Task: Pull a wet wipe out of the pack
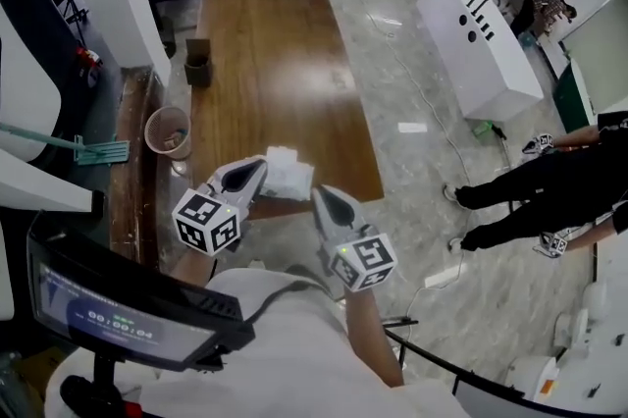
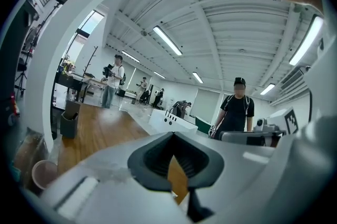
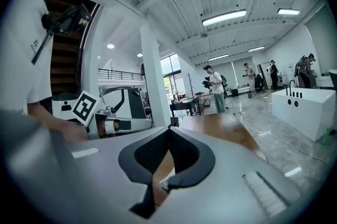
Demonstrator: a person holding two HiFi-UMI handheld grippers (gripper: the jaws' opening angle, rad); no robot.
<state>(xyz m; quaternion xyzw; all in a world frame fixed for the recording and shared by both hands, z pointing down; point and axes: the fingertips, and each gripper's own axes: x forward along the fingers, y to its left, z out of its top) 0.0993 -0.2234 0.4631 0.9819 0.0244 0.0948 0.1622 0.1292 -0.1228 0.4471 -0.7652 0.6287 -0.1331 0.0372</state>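
Your left tool is clenched, jaw tips meeting with nothing held; only bench wood shows through the gap below the tips. Your right tool is likewise clenched and empty.

In the head view both tools hang over the near edge of the wooden bench. The wet wipe pack lies white on that edge. The left tool is at its 8 o'clock and the right tool at its 5 o'clock, each just beside it; contact cannot be confirmed.

- At the pack's 11 o'clock, a small brown box stands on the bench's left edge.
- At 10 o'clock, a round bin sits on the floor beside the bench.
- At 2 o'clock, a white cabinet stands well apart.
- At 3 o'clock, a person in black is on the floor.
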